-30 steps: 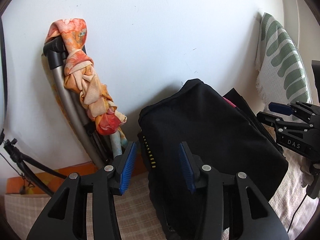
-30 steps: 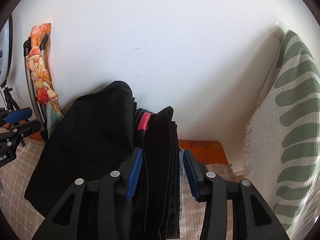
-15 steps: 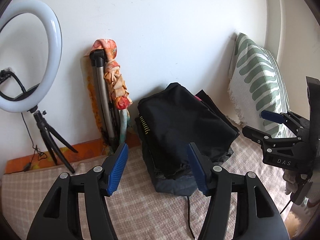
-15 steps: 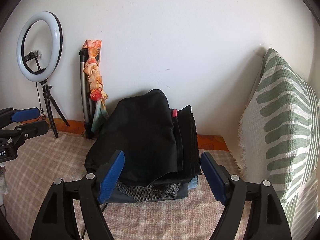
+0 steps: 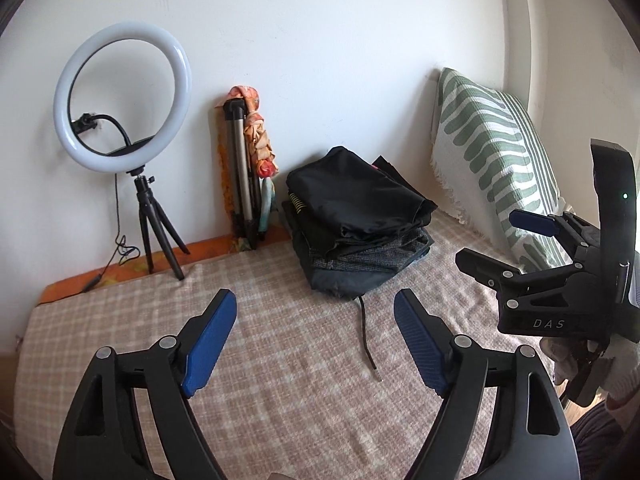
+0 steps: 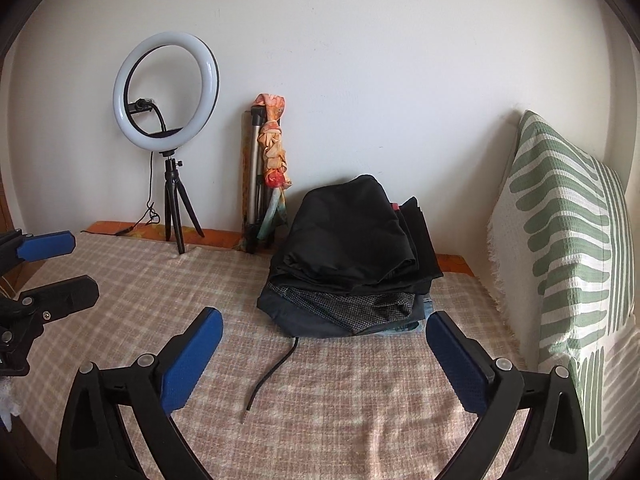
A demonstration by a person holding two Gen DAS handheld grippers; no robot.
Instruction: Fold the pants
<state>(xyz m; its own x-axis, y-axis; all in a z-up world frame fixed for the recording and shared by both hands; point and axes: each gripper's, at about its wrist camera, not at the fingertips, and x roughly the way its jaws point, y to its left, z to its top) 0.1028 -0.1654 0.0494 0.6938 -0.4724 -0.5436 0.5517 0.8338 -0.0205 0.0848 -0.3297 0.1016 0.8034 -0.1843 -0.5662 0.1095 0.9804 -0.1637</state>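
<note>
Folded black pants (image 5: 352,196) lie on top of a stack of folded dark clothes (image 6: 352,276) at the back of the checked bed cover, near the wall; they also show in the right wrist view (image 6: 348,232). A black drawstring (image 6: 272,368) trails from the stack toward me. My left gripper (image 5: 316,344) is open and empty, well in front of the stack. My right gripper (image 6: 324,352) is open and empty, also in front of the stack, and shows at the right of the left wrist view (image 5: 520,240).
A ring light on a small tripod (image 6: 168,92) stands at the back left. A folded tripod wrapped in an orange cloth (image 6: 264,168) leans on the wall. A green-striped pillow (image 6: 568,240) stands at the right. The checked bed cover (image 6: 320,420) spreads below the grippers.
Both grippers have pulled back from the black pants and opened wider. The pants stay on the stack, and the ring light and bed cover have come into view.
</note>
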